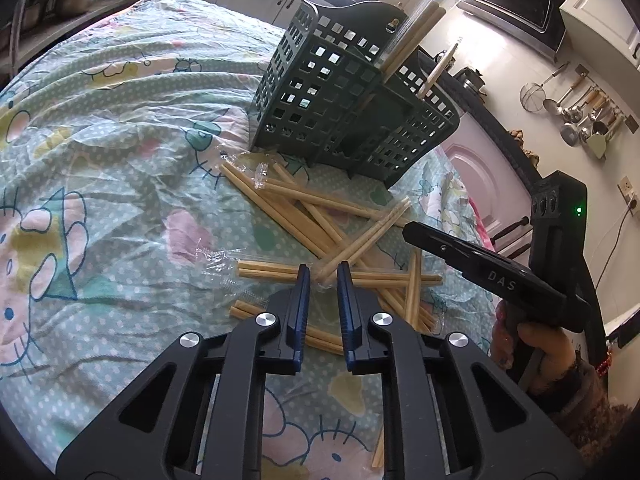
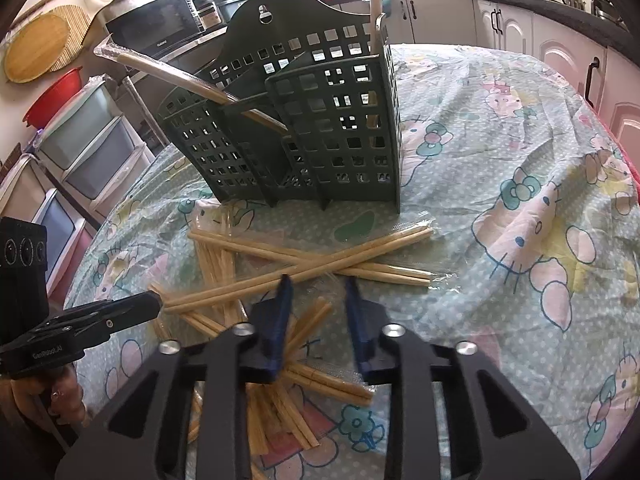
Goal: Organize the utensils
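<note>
- Where the wrapped chopsticks (image 1: 340, 236) lie heaped at six o'clock of the green holder (image 1: 344, 108), the left gripper (image 1: 323, 276) pinches one pair's end.
- Right gripper (image 2: 318, 284), blurred, stands narrow above the heap; apparently gripping nothing.

Utensil holder behind a heap of chopsticks on the covered table

The holder (image 2: 304, 120) stands on the tablecloth (image 2: 500, 152), with the crossed chopsticks (image 2: 296, 268) lying just before it; one wrapped pair (image 2: 176, 76) leans out of its left compartment, another piece (image 2: 375, 4) stands upright in its right one.
</note>
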Motion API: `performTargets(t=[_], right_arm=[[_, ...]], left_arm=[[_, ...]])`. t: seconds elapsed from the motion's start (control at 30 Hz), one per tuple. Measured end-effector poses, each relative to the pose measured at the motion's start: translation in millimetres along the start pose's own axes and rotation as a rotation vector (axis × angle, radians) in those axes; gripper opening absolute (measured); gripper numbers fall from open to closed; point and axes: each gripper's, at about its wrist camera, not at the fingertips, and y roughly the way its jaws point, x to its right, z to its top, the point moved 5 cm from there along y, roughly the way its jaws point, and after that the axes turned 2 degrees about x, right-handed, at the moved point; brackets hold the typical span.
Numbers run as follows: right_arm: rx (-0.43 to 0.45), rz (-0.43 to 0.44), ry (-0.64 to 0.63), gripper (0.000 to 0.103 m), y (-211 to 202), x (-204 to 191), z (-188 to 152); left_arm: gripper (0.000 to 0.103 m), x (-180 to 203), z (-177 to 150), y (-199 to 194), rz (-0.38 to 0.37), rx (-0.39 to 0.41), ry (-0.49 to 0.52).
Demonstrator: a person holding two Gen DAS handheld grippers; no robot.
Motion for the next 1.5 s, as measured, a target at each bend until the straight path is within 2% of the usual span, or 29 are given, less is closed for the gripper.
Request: performTargets(t=[0.1,0.23,0.6,0.97,1.5], right_arm=[[0.009,0.001,0.004,0.013,-2.1,-0.1,0.3],[0.031,0.004,0.008,0.009,-10.0,-0.8,2.1],[0.131,0.045,-0.002,0.007,-49.8,-17.5,21.4],[0.254,0.089,-0.079,0.006,-104.9,-52.6,52.4],[0.374,0.077,-0.123,0.005,-153.4,-70.3,78.8]], left_arm=[[0.003,0.5,2.1,-2.0,-0.004,0.005,0.001],[0.002,2.9,5.9,-7.3,-0.019,0.014,-0.001],[0.001,19.2,31.2,-35.2,-0.068,0.095,0.014],[0.001,66.7,66.0,-64.3,-0.167,0.173,0.091],[0.001,123.7,102.4,-86.3,-0.272,0.237,0.194]])
